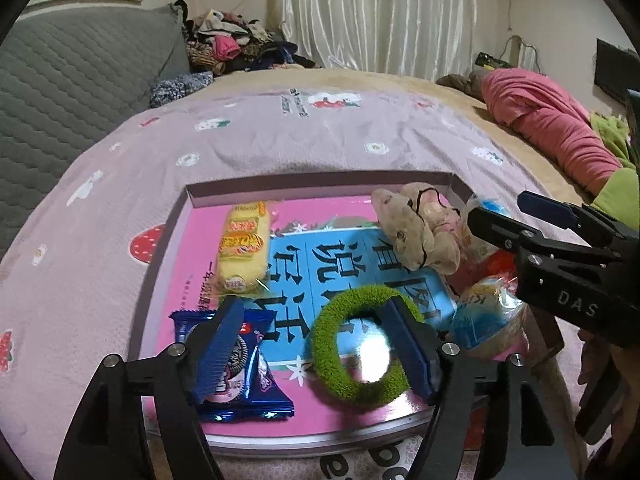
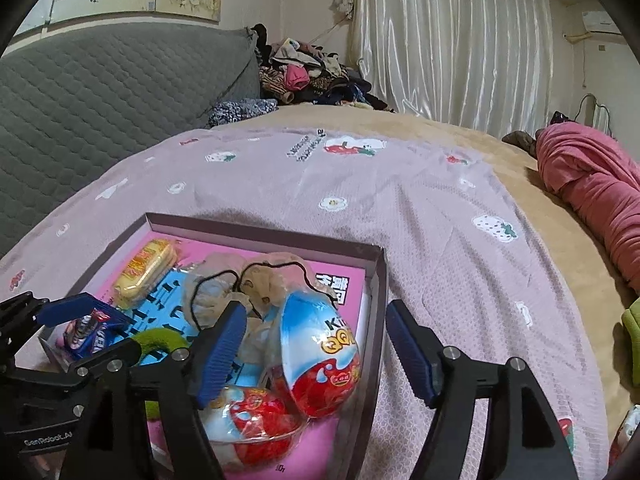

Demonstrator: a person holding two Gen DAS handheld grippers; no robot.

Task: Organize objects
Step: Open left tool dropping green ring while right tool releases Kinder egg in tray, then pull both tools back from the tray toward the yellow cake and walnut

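The shallow grey-rimmed cardboard tray with a pink and blue printed base (image 1: 188, 216) sits on the bed, on a lilac bedspread with strawberry prints (image 1: 280, 140), and most of the loose bits already lie inside it. Fuzzy green ring-shaped hair tie (image 1: 320, 332) lies flat on the tray floor, between the fingers of the left tool (image 1: 316, 344). That tool stands apart, nothing clamped, the right pad sitting over the ring's edge. Blue foil-wrapped sandwich biscuit pack (image 1: 256, 392) lies near the front left corner, partly behind the left finger. Yellow wrapped cake bar (image 1: 242, 248) lies further back. Beige fabric scrunchie with a thin black elastic loop (image 1: 416, 228) is at the back right.

Two blue-white-and-red plastic-wrapped chocolate eggs (image 2: 320, 352) rest against the tray's right wall. The right tool (image 2: 316, 356) is also apart, one finger inside the tray by the eggs, the other outside the wall, gripping nothing.

Judging by this, sorting is close to done. What is left is unclear. A scrap of red and white packaging (image 2: 626, 432) shows at the far right edge on the bedspread, cut off, can't identify it.

Tray's near edge is hidden by the tools. Lower egg is half covered by a finger. Glare spot washes out the print inside the green ring. Pink folded cloth (image 1: 552, 128) and a pile of clothes (image 1: 236, 44) lie well apart from the tray.
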